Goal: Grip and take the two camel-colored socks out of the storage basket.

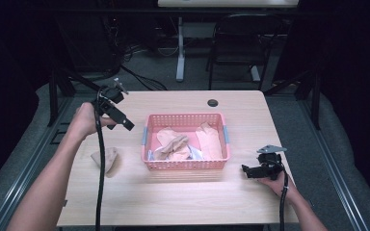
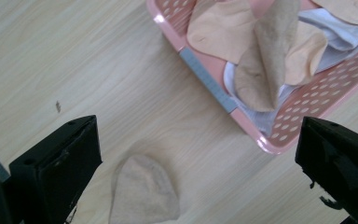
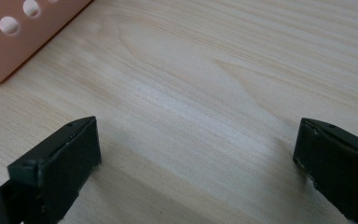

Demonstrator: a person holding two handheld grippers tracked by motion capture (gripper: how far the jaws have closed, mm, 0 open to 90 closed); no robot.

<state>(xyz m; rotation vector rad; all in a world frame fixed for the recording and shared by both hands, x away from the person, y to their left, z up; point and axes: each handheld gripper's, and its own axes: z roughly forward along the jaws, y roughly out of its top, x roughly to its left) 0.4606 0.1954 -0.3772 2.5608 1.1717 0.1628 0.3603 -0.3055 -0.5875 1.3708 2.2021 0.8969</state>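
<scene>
A pale wood-grain tabletop (image 1: 173, 197) is seen from above, bearing a pink perforated plastic basket (image 1: 187, 165) near its middle; inside it a heap of beige and white fabric pieces (image 1: 183, 144) is piled. A single beige cloth piece (image 1: 106, 160) is laid on the bare wood, left of the basket and apart from it. The left gripper (image 1: 127, 125) is held above the table between that piece and the basket, jaws spread wide with nothing between them; the right gripper (image 1: 244, 169) is rested low just right of the basket, jaws likewise spread and empty. One risk is judged — a reach into the heap could snag several layers at once, or the light basket could be dragged, since it is not steadied.
</scene>
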